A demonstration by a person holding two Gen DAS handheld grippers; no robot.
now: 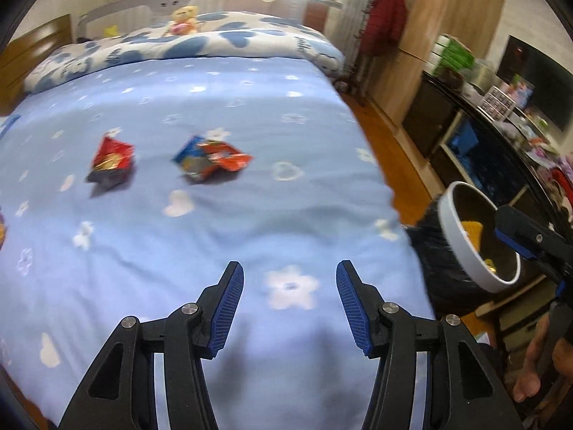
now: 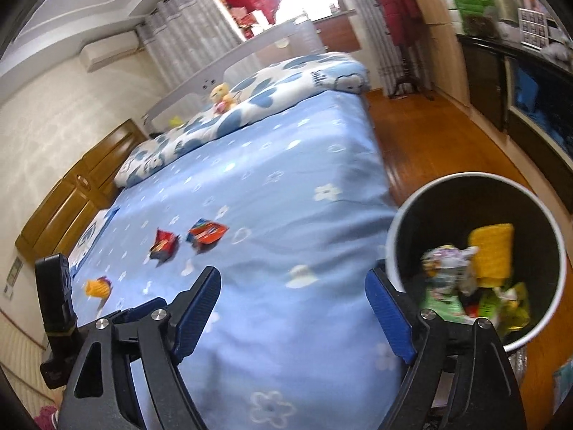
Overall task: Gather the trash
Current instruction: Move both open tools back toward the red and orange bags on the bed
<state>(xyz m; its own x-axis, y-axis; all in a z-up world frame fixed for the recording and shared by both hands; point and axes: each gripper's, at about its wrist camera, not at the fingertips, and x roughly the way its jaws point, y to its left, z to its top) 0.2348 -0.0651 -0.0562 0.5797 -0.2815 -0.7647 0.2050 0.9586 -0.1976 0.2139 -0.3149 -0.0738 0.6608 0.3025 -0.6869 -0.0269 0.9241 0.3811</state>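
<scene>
Both grippers hung over the bed with nothing between their blue pads. From the left wrist camera, the left gripper [image 1: 290, 304] stood released, jaws spread wide above the flowered blue bedsheet [image 1: 222, 236]. Ahead of it and to its left lay a red snack wrapper [image 1: 111, 160]; just right of that, apart from it, lay a blue-and-red wrapper [image 1: 211, 159], both flat on the sheet and somewhat blurred. Further ahead a patterned quilt [image 1: 215, 41] was bunched by the headboard with a small plush bear [image 1: 184, 18] on it. Off to the right, past the bed's edge, the white-rimmed trash bin [image 1: 462, 247] showed its dark liner, and the right gripper [image 1: 519, 236] reached across its mouth. From the right wrist camera, the right gripper [image 2: 293, 297] was likewise released and empty, hanging over the bed's near corner. The trash bin [image 2: 404, 229] sat just right of its right finger, on the wooden floor [image 2: 440, 147], already holding a yellow wrapper [image 2: 492, 251] and other crumpled packets. Ahead and left, the two wrappers [image 2: 164, 245] [image 2: 207, 233] lay on the sheet, and nearer to the left a small yellow-and-purple wrapper [image 2: 97, 286] lay close to the left gripper's black body [image 2: 57, 308].
</scene>
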